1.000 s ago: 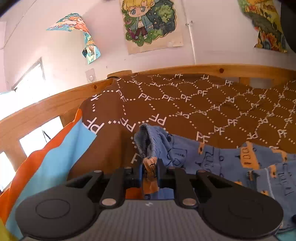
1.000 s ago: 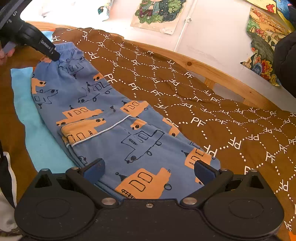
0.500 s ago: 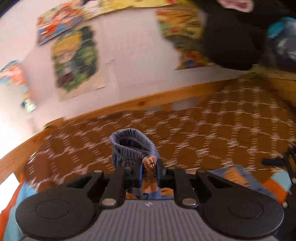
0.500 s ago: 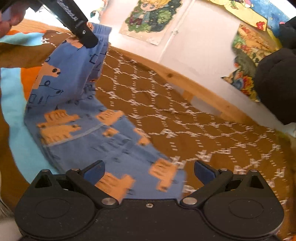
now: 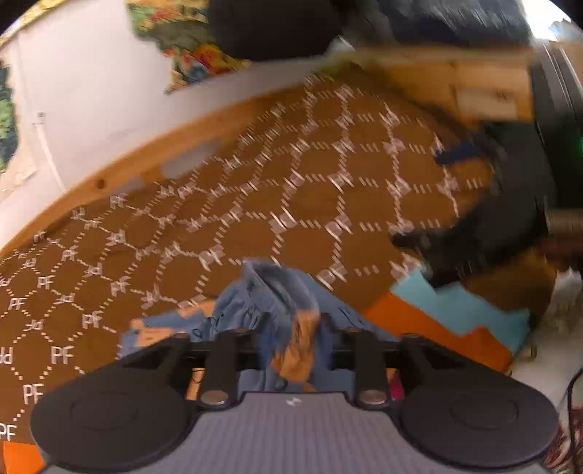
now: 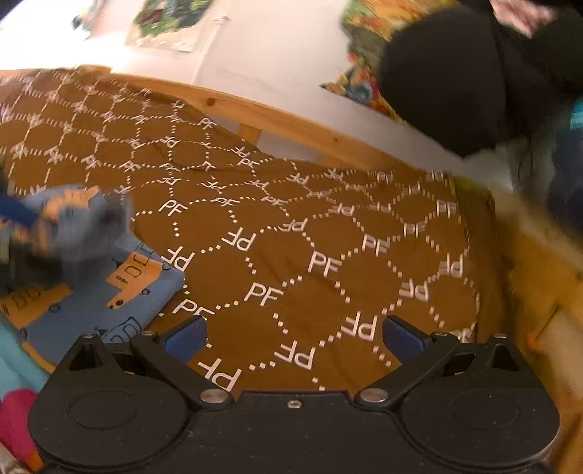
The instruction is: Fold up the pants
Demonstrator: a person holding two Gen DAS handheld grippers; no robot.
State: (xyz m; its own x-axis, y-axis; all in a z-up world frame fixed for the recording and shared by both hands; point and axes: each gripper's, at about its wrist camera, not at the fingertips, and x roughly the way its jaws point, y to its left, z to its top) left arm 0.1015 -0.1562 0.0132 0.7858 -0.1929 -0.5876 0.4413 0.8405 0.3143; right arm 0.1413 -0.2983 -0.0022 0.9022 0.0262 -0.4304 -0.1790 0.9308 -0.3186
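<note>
Evidently mid-fold. Bunching one end of the blue cotton pants with orange vehicle print (image 5: 262, 291) up between the fingers of the left gripper (image 5: 295, 339), above the rest of the garment, probably so that this end can be laid over the other half. Opening those jaws right now, with the cloth standing loosely between them rather than pinched; looks like a release onto the stack. Keeping the right gripper (image 6: 293, 328) spread wide and empty, with nothing between its blue pads (image 6: 186, 333), likely out of the way until the dropped layer needs smoothing or a fresh grip.

Resting flat otherwise: the lower part of the pants (image 6: 120, 288) spread on the near left part of the brown bedspread with white dotted hexagons and "PF" letters (image 6: 328, 237), one folded corner poking toward its middle. Covering the whole bed, that bedspread (image 5: 328, 189), and lying mostly smooth. Peeking out along its near edge, a turquoise and orange sheet (image 5: 437, 317). Running along its far edge, a pale pine bed rail (image 6: 277, 116). Rising behind that, a white wall (image 6: 277, 54) with colourful paper posters (image 6: 167, 22). Looming above its far right corner, a black rounded bulk (image 6: 455, 84), too blurred to name.
</note>
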